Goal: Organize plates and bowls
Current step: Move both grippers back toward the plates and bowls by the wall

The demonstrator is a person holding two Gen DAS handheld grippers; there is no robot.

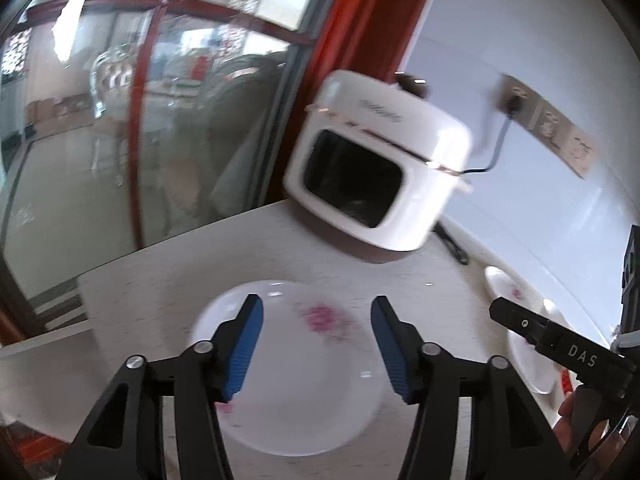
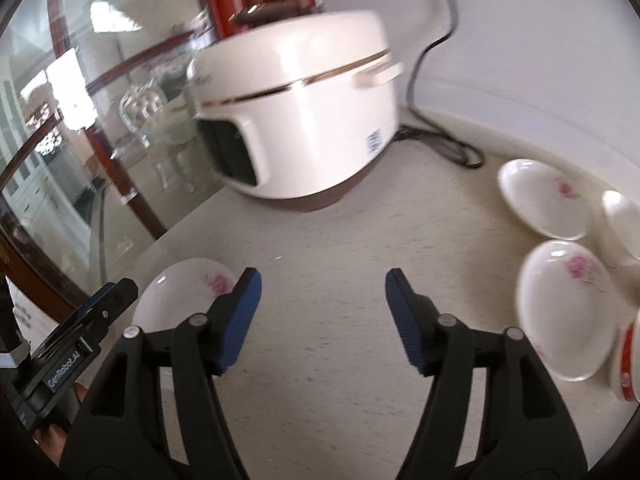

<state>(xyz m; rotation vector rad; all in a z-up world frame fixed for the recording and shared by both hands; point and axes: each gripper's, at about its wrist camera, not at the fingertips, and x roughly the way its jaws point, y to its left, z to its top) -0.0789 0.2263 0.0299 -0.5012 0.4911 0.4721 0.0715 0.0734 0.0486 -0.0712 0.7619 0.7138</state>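
The rice cooker (image 1: 376, 160) stood at the back of the counter (image 1: 168, 272), plugged into a wall socket (image 1: 514, 100). In front of it, the left gripper (image 1: 316, 344) hovered with its jaws apart over a white flowered plate (image 1: 304, 400), holding nothing. The right gripper (image 2: 322, 320) was likewise spread wide and empty above bare counter. To the cooker's right lay two flowered plates (image 2: 544, 204) (image 2: 568, 308), close together.

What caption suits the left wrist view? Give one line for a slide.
Open left gripper above a flowered plate on the counter, rice cooker behind.
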